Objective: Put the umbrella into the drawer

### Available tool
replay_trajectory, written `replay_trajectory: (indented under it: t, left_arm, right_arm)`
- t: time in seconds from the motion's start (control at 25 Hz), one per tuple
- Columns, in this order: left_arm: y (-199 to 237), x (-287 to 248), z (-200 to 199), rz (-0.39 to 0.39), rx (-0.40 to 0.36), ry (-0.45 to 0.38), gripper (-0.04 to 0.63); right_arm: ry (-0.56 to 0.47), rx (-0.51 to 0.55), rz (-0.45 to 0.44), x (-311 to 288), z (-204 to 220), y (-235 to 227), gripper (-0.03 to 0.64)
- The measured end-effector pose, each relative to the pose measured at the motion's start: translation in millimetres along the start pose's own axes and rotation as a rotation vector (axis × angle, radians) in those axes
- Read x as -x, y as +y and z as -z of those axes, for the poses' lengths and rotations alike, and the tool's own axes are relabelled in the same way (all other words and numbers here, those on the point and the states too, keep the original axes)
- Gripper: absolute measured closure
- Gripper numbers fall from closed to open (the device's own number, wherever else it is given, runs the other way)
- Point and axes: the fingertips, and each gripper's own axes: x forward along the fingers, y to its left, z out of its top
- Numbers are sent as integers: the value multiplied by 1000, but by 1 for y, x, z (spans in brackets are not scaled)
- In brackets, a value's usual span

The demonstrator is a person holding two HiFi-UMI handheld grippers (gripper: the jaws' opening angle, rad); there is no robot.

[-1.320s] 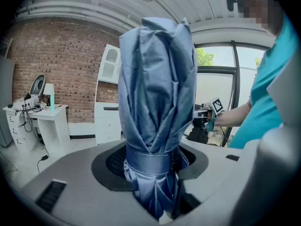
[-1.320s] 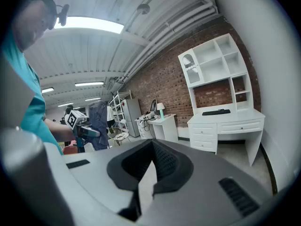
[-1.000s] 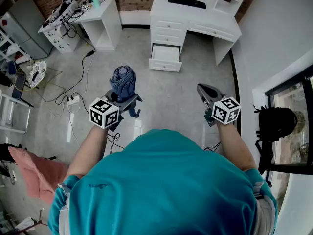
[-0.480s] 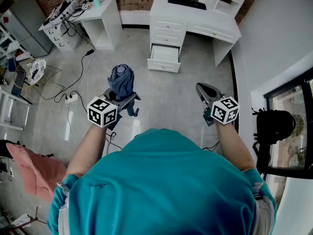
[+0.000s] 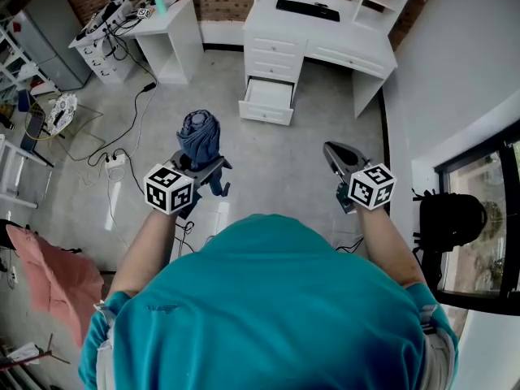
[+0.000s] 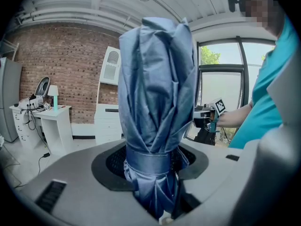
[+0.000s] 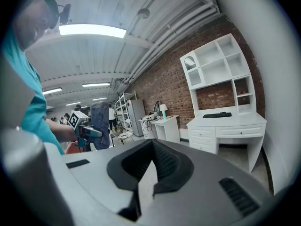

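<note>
The lower end of the umbrella (image 6: 155, 93) is hidden between the left jaws

- Our left gripper (image 5: 197, 169) clamps a folded blue umbrella (image 5: 201, 135) — the bundle juts out over the grey floor (image 5: 268, 161).
- Our right gripper (image 5: 335, 154) points ahead, jaws together.
- Ahead, the white desk (image 5: 341, 43) has one drawer (image 5: 266, 100) pulled open — a keyboard (image 5: 307, 8) lies on top.
- A power strip (image 5: 114, 160) lies on the floor to our left.

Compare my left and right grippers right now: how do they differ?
The left gripper is clamped on the folded blue umbrella, held upright; the right gripper holds nothing. Left jaws stand apart around it; right jaws are together. Both point toward the white desk.
</note>
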Motion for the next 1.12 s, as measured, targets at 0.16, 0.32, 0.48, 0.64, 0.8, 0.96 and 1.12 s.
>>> replay_trajectory:
  t: [0.16,0.32,0.48,0.64,0.8,0.96,1.12]
  left_arm:
    - [-11,-17,-2,-1,2,8,362]
    - [-6,-30,-3,4,0,14,362]
    - [17,-42,-4,16,12,15,362]
    - [58,-63,-9,40,12,18,362]
    - [116,-89,-25,82,-10,22,362]
    - [181,-118,-54,136,-43,38,362]
    - [244,-140,-81,176,-83,45,362]
  right_arm:
    - [7,-13,-4,6,6,-20,595]
    - [18,-23,-15,-3,9,-30,595]
    - [29,-23,-10,-24,7,-39,595]
    - [39,-20,12,-57,2,-55,594]
    - [26,-33,48,-109,-12,-74,595]
    - [13,-54,84,-170,-37,-90,594]
    - [1,-69,121,-228,-61,-108,594]
